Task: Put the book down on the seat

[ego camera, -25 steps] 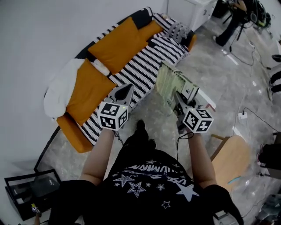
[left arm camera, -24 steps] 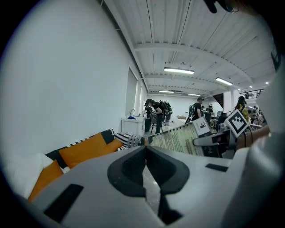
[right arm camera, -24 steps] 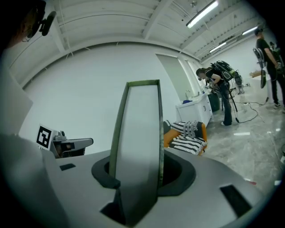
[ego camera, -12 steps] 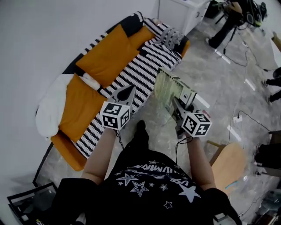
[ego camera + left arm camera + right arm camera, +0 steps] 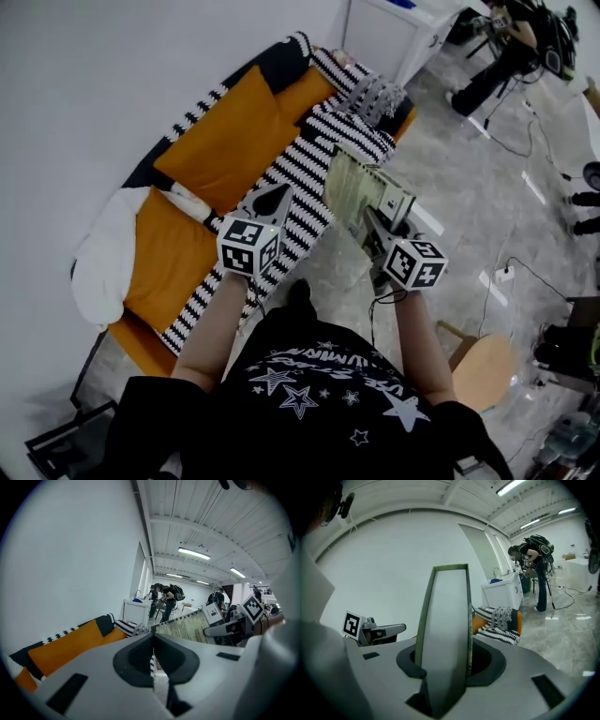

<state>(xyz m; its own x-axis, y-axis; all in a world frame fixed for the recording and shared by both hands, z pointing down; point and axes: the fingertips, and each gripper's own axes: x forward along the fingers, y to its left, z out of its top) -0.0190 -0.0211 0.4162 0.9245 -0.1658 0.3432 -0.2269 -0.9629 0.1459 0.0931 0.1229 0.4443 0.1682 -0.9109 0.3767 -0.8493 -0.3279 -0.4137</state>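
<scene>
The book [image 5: 359, 190], a spiral-bound volume with pale green pages, stands upright on edge in my right gripper [image 5: 375, 223], just off the front edge of the sofa seat [image 5: 309, 164]. The seat is covered by a black-and-white striped blanket. In the right gripper view the book's edge [image 5: 443, 634] fills the gap between the jaws, which are shut on it. My left gripper [image 5: 271, 197] is shut and empty, hovering over the striped seat left of the book. In the left gripper view the book [image 5: 187, 627] shows to the right beyond the closed jaws.
Two orange back cushions [image 5: 236, 136] and a white pillow [image 5: 101, 255] line the sofa. A folded striped throw [image 5: 377, 92] lies at its far end. A white cabinet [image 5: 398, 33] stands beyond. A wooden chair [image 5: 483, 370] is at my right, and people [image 5: 497, 52] stand on the far floor.
Both grippers and the book have come a little closer to the sofa. The book's top now overlaps the seat's front edge; the grip on it is unchanged.
</scene>
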